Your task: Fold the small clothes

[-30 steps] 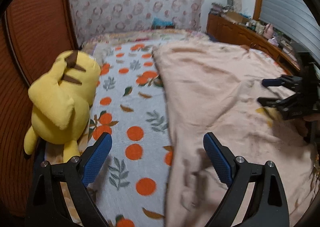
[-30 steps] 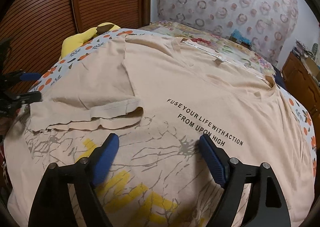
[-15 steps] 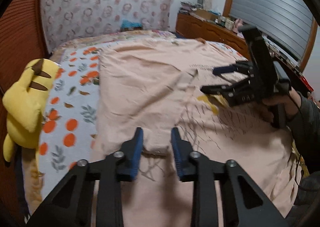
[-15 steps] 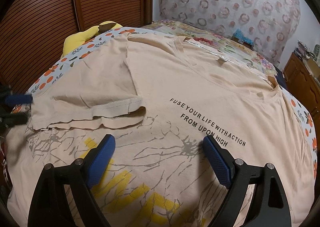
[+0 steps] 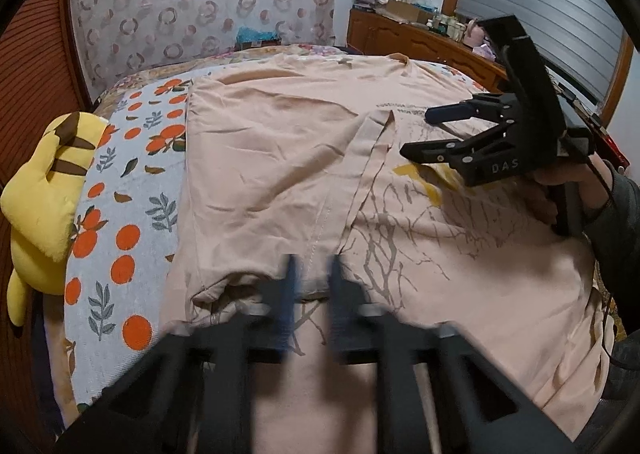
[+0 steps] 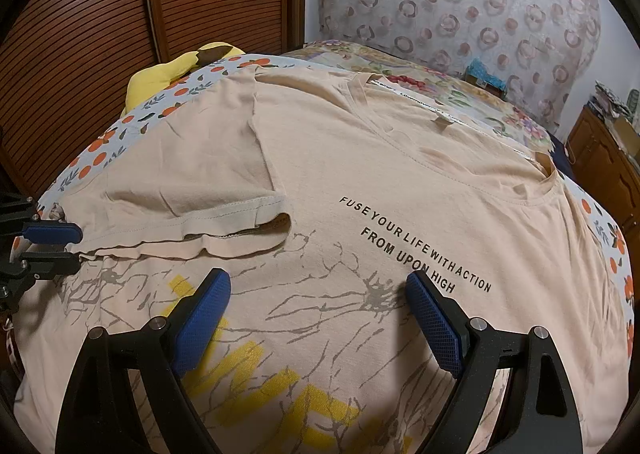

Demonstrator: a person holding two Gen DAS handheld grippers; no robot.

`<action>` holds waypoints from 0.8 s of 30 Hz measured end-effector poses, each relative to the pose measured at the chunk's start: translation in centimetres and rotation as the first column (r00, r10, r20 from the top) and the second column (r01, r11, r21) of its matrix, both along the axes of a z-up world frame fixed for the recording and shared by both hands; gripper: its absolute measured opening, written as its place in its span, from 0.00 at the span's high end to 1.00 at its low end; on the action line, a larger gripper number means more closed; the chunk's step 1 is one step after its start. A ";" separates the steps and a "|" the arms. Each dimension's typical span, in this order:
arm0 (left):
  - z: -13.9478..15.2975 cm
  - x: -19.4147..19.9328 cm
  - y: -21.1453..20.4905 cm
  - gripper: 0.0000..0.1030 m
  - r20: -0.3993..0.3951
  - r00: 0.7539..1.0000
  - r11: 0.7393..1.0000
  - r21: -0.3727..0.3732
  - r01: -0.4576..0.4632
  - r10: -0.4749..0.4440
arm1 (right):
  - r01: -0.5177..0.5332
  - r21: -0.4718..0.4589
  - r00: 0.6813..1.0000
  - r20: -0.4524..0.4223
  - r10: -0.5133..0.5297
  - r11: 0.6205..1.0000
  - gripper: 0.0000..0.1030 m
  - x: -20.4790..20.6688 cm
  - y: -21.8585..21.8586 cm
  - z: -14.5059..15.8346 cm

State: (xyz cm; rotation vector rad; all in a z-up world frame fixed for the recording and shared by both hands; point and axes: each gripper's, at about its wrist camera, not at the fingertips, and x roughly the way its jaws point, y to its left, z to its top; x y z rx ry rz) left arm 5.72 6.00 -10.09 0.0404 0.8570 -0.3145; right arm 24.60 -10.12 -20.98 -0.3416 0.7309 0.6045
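Done: one sleeve (image 6: 188,190) folded onto the T-shirt (image 6: 400,182).
Left: other side, then halving.
Left claw (image 5: 312,286): narrow, at the sleeve's corner; whether it pinches cloth, cannot tell.
Right claw (image 6: 320,314): wide, holding nothing.

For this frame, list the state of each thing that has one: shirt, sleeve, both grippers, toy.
T-shirt: spread flat on the bed, print up.
Sleeve: folded inward over the chest.
Left gripper: fingers nearly closed at the sleeve's corner; grip unclear, blurred.
Right gripper: open, holding nothing.
Plush toy: lying beside the shirt.
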 end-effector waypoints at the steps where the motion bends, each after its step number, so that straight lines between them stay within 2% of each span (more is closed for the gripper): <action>1: 0.4 -0.2 0.0 0.92 0.005 1.000 1.000 -0.021 0.007 -0.007 | 0.000 0.000 1.000 0.000 0.000 1.000 0.12 0.0 0.0 0.0; 4: 1.4 -0.7 -0.5 0.92 0.020 0.999 0.999 -0.033 0.027 -0.027 | 0.000 0.000 1.000 0.001 0.000 1.000 0.12 0.0 0.0 0.0; 8: 2.0 -1.1 -1.4 0.91 0.030 0.999 0.999 0.027 0.026 -0.026 | 0.000 0.001 1.000 0.001 0.000 1.000 0.13 0.0 0.0 0.0; 11: 2.1 -1.0 -1.5 0.83 0.025 1.000 1.000 0.023 0.014 -0.015 | -0.001 0.001 1.000 0.001 0.001 1.000 0.12 0.0 -0.1 0.0; 12: 2.1 -0.9 -1.5 0.78 0.023 1.000 1.000 0.019 0.011 -0.012 | -0.001 0.001 1.000 0.002 0.001 1.000 0.12 0.0 -0.1 0.0; 15: 2.2 -0.8 -1.3 0.57 0.031 1.000 1.000 0.012 0.003 -0.003 | -0.001 0.001 1.000 0.002 0.001 1.000 0.12 0.0 -0.1 0.0; 17: 2.2 -0.7 -1.3 0.51 0.043 0.999 1.000 0.007 0.004 -0.004 | -0.001 0.001 1.000 0.002 0.001 1.000 0.12 0.0 -0.1 0.0; 19: 2.2 -0.5 -1.2 0.18 0.045 0.999 1.000 0.008 -0.028 0.028 | -0.001 0.002 1.000 0.003 0.001 1.000 0.12 0.0 -0.1 0.0; 24: 2.0 -0.1 -0.5 0.16 0.051 0.996 0.997 -0.014 -0.070 0.071 | -0.001 0.002 1.000 0.004 0.001 1.000 0.12 0.0 -0.1 0.0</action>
